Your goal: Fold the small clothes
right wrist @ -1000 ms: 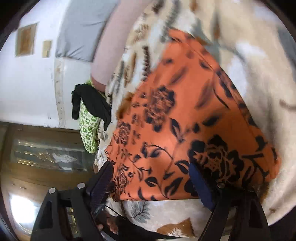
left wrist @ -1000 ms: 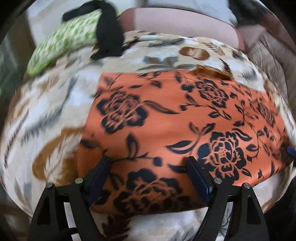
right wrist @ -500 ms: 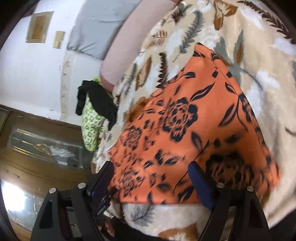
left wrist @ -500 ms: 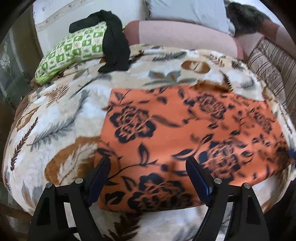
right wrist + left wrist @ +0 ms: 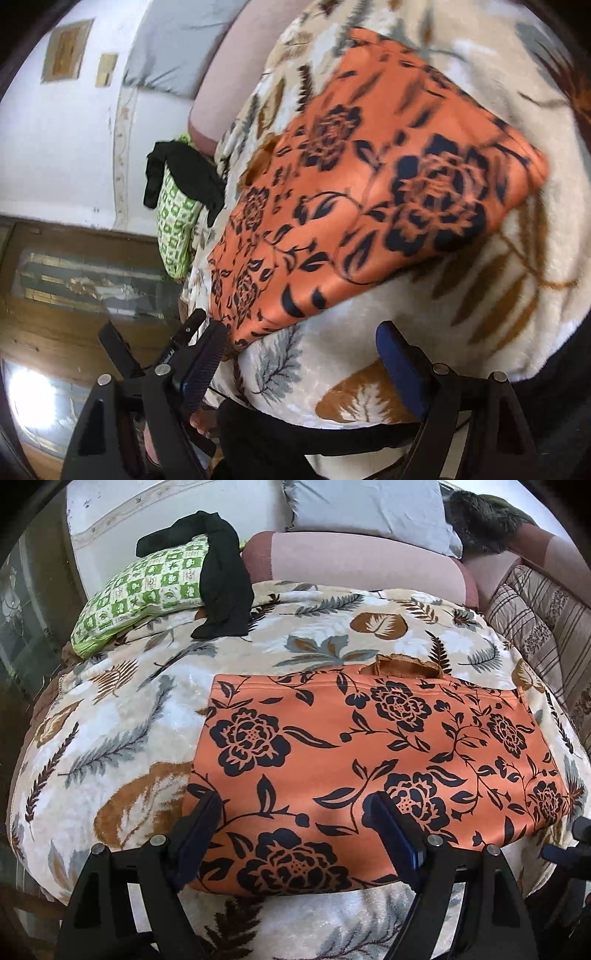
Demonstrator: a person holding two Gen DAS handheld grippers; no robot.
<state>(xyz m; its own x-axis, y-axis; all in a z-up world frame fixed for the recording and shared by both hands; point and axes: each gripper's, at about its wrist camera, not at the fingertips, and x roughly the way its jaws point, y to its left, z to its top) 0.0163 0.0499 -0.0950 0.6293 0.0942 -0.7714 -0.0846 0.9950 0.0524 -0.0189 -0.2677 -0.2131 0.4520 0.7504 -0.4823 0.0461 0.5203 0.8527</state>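
Note:
An orange garment with black flowers (image 5: 369, 760) lies folded flat in a rectangle on a leaf-patterned blanket (image 5: 122, 746). It also shows in the right wrist view (image 5: 369, 192). My left gripper (image 5: 295, 834) is open and empty, its fingers over the garment's near edge. My right gripper (image 5: 303, 354) is open and empty, off the garment's near corner, over the blanket (image 5: 480, 295). A bit of brown lining (image 5: 402, 666) sticks out at the garment's far edge.
A green checked pillow (image 5: 140, 594) with a black garment (image 5: 221, 576) draped over it lies at the far left. A pink bolster (image 5: 362, 568) and a grey pillow (image 5: 369, 506) line the back. Striped cushions (image 5: 535, 620) are at the right. The left gripper's body (image 5: 147, 354) shows in the right view.
Both grippers have pulled back from the garment. The right gripper has come off its corner onto the blanket. The garment lies still and flat.

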